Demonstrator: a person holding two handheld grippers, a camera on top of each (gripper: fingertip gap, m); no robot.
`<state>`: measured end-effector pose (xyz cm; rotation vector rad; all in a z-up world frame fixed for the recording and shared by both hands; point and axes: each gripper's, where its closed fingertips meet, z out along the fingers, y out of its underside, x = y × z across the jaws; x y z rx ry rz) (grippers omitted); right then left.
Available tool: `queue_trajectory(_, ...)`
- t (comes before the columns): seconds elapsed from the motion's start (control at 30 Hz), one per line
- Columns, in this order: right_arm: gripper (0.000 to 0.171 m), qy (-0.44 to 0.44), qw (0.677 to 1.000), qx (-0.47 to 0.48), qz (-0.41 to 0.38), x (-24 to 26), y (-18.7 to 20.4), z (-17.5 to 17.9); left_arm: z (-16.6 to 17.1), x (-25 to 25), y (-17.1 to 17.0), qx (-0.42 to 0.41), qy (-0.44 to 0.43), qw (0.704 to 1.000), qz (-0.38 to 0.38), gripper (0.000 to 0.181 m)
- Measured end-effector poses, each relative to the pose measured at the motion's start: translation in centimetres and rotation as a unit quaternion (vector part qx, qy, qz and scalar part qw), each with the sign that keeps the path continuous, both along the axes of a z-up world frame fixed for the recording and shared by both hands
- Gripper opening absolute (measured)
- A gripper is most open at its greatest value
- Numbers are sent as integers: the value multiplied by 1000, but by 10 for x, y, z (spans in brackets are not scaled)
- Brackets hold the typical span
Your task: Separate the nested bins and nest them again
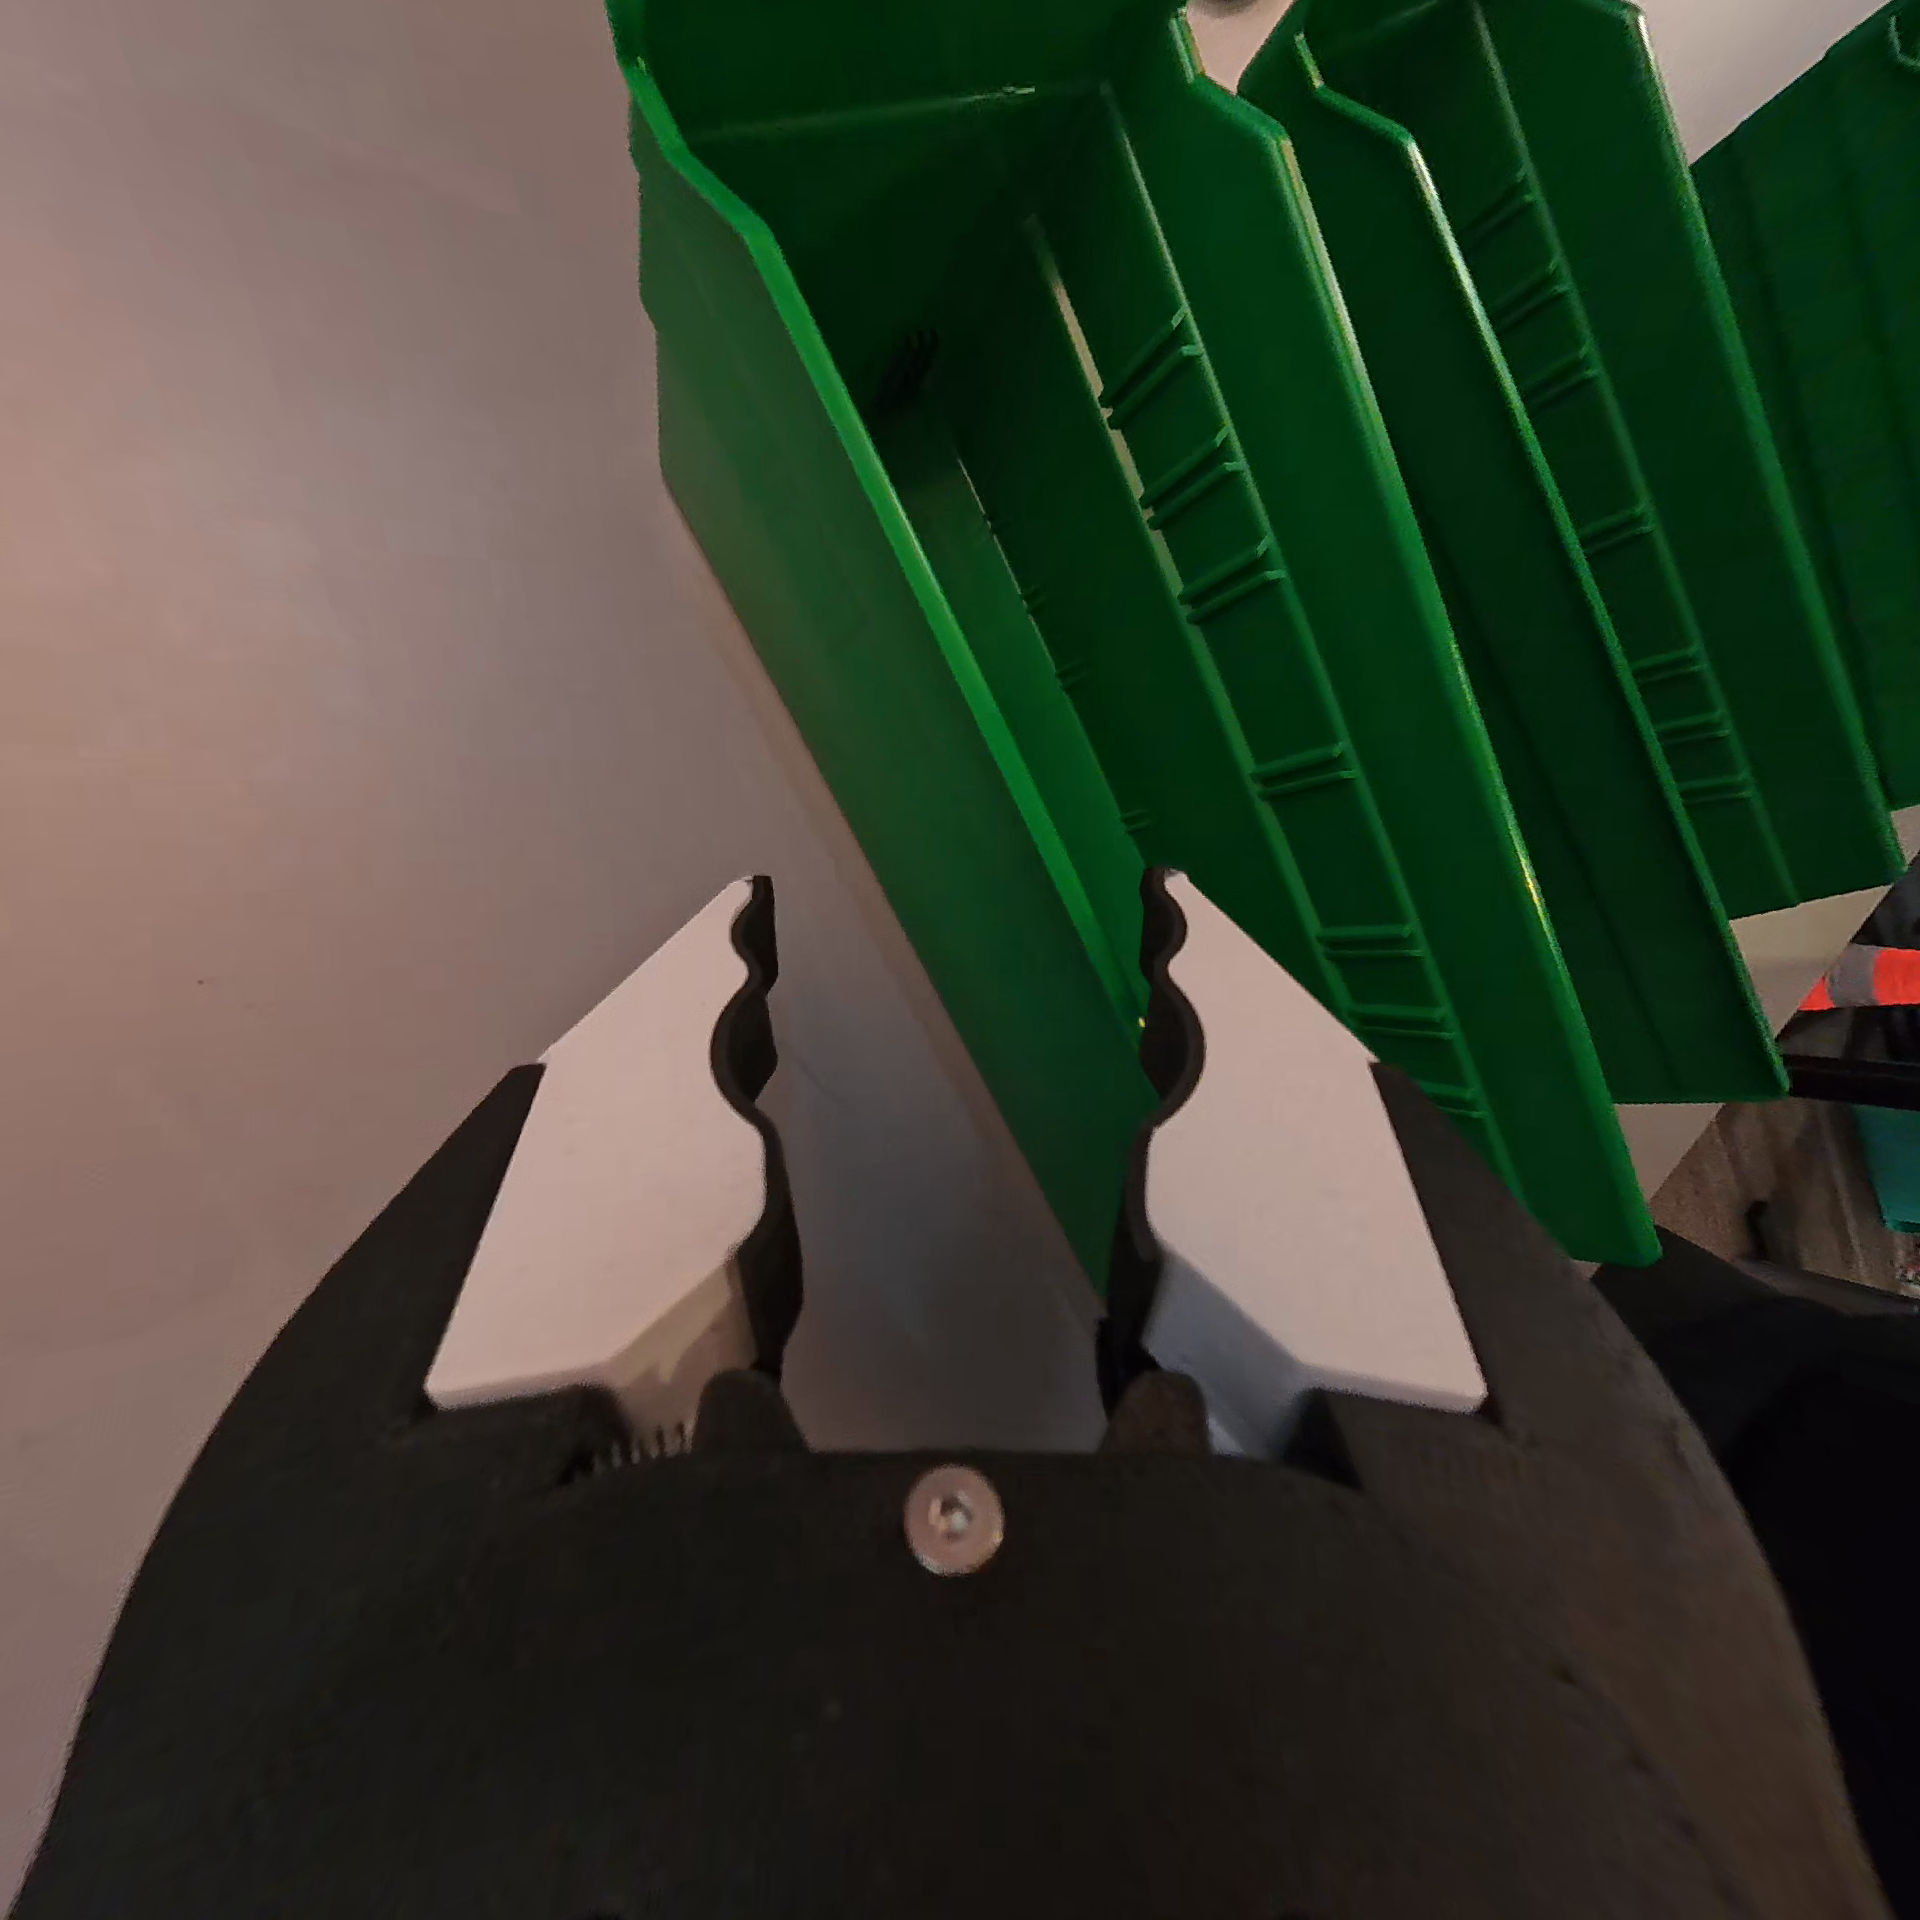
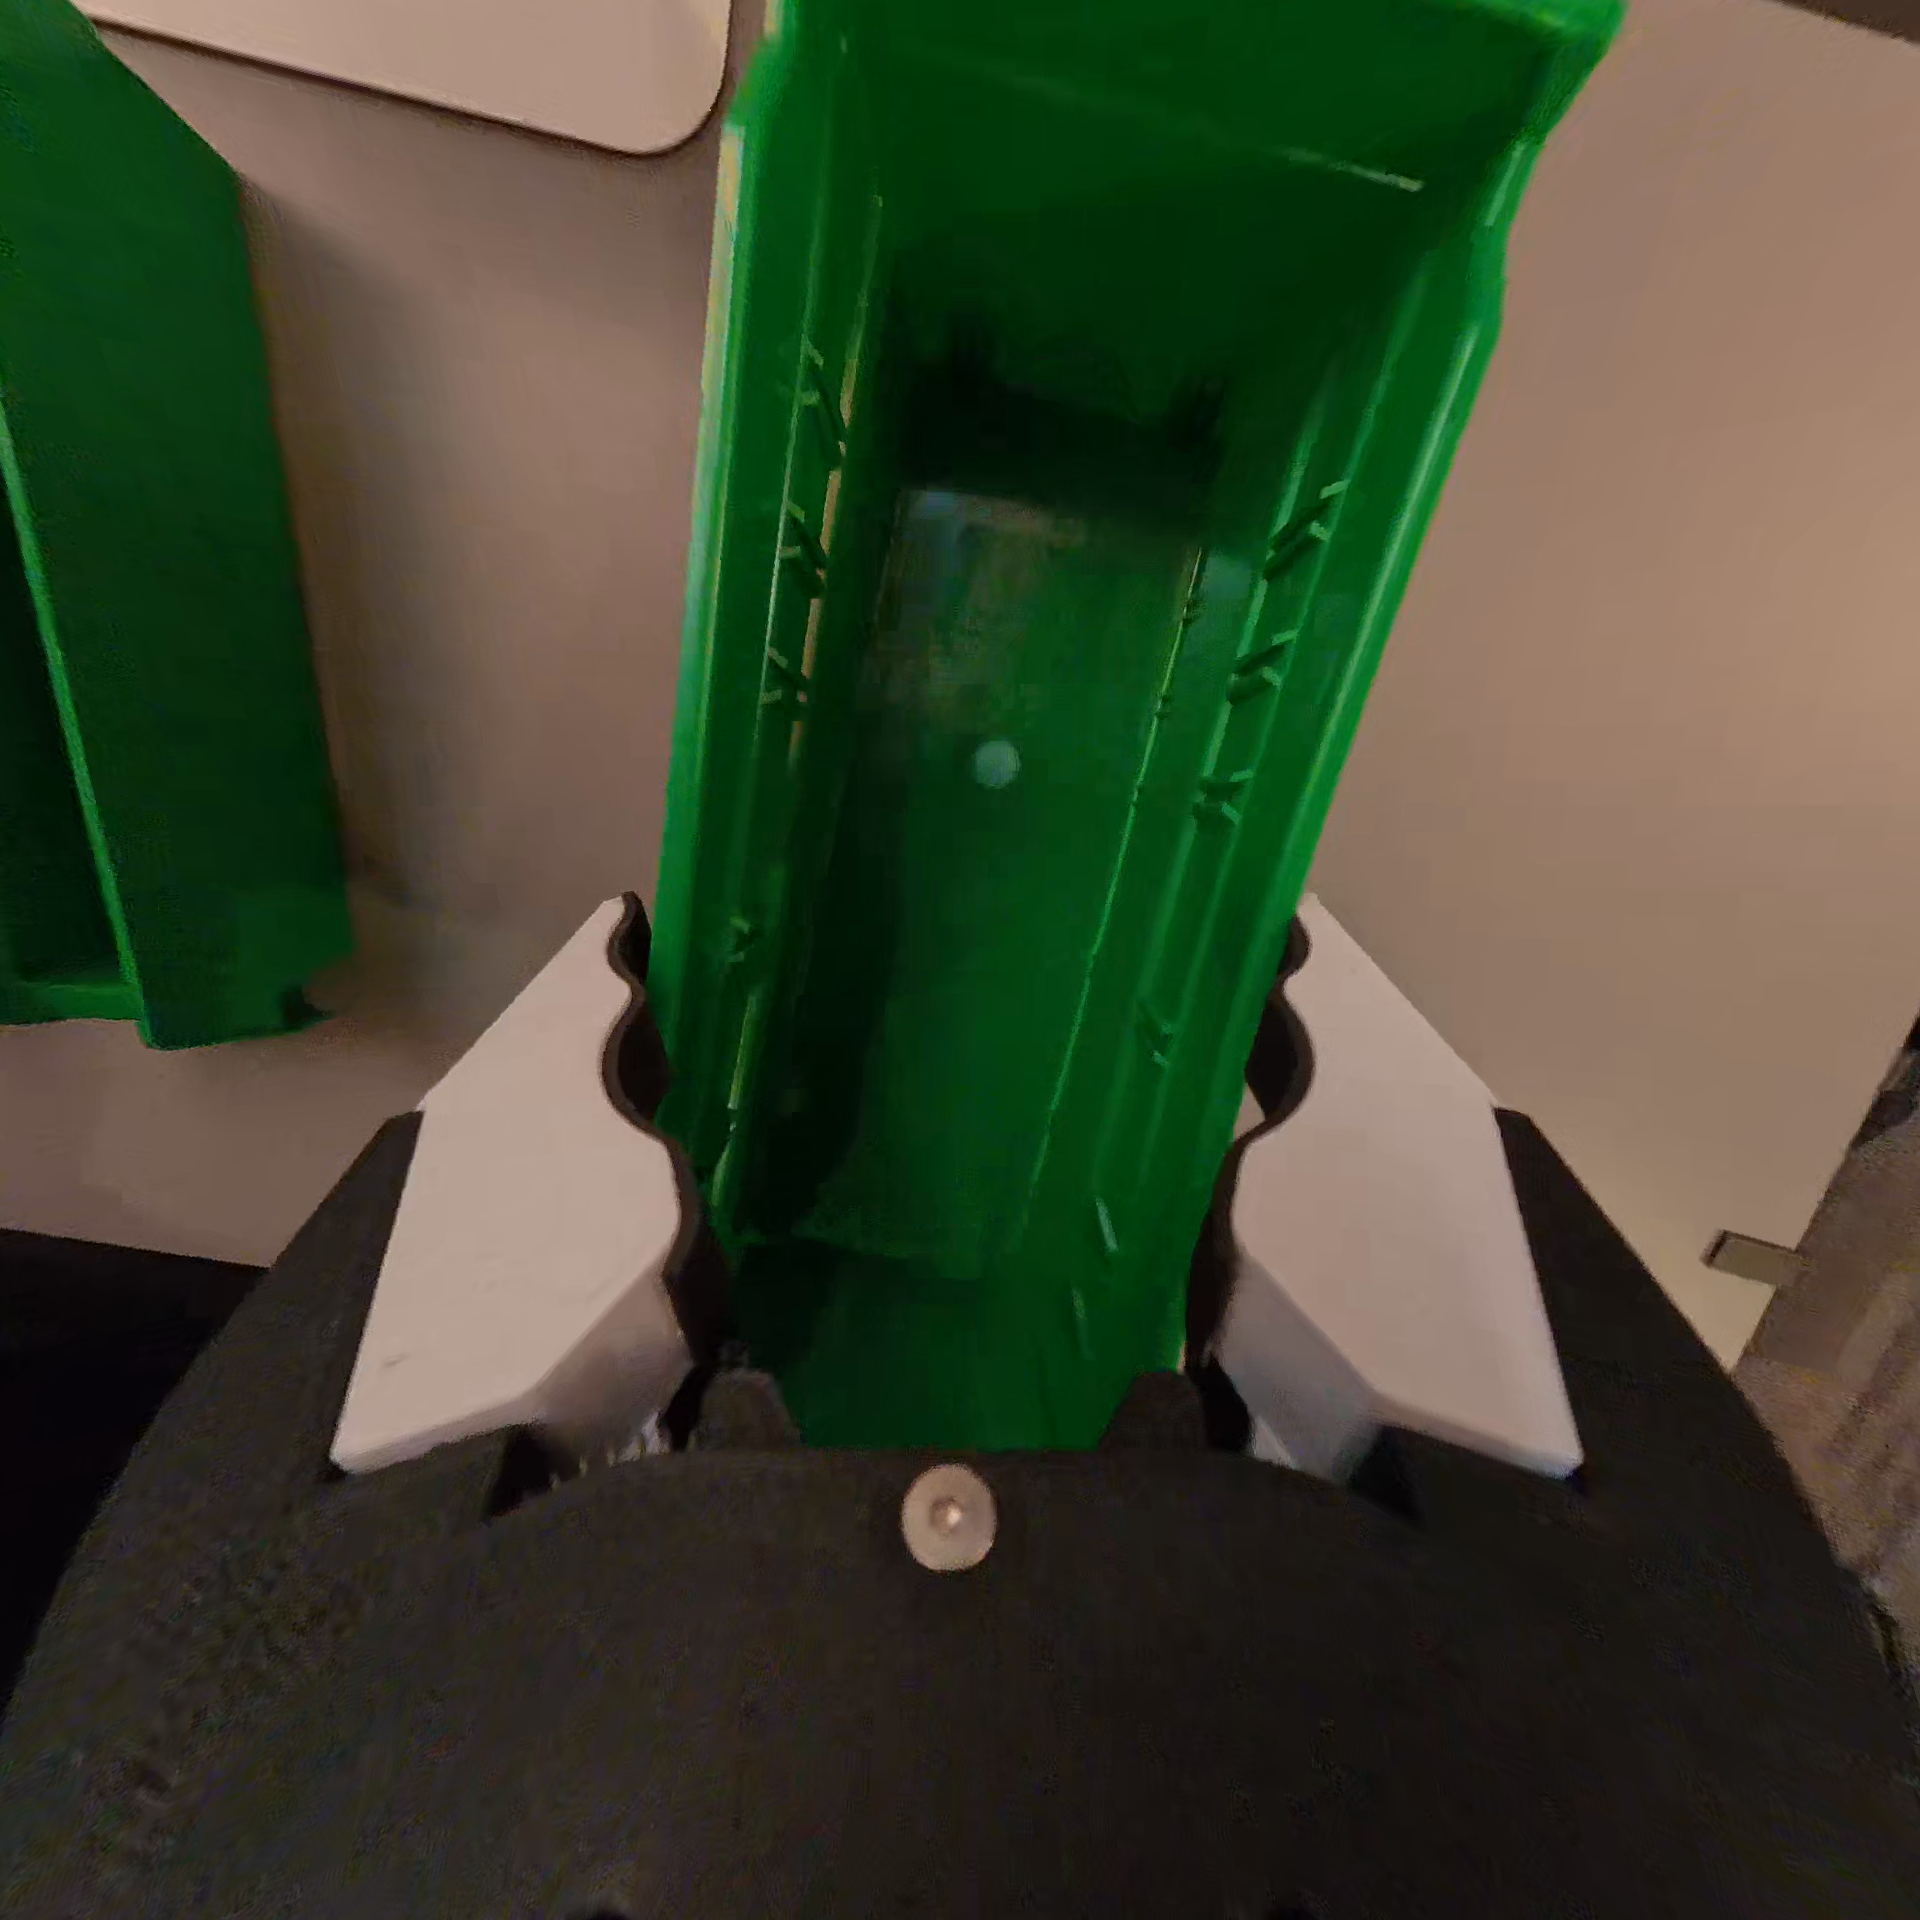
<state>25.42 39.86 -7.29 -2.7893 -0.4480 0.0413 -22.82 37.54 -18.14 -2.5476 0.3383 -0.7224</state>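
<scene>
The right gripper (image 2: pixel 961 1122) has its two fingers spread wide around the near end of a long green bin (image 2: pixel 1039 644), one pad against each outer side wall, so it appears to clamp the bin across its width; that grip suits carrying it level and steering its far end. This bin runs lengthwise straight away from the camera, open top facing up, ribbed inner walls and floor in full view. Whether it rests on the pale table (image 2: pixel 499 520) or hangs just above it cannot be told. Another green bin (image 2: pixel 177 623) lies to its left, well apart, also lying lengthwise away from the camera. In the left wrist view, the left gripper (image 1: pixel 956 997) stands partly open and holds nothing: its right finger pad (image 1: pixel 1164 997) touches or nearly touches the side wall of the nearest bin (image 1: pixel 914 582), while the other finger is clear over bare table (image 1: pixel 312 623). That bin slants up and to the left across the view, and two more bins (image 1: pixel 1538 520) lie parallel beside it on the right. The bins look separated, so nesting is likely next.
</scene>
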Motion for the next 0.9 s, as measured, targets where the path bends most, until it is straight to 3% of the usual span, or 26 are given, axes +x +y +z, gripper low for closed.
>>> queue_trajectory(0.73,114,-15,998,-52,15,-15,0,-42,-1,0,-1,1,6,1000,0,69)
queue_trajectory(0.9,115,-3,1000,-21,3,-16,9,-54,-2,-1,-3,-1,1,1000,2,69)
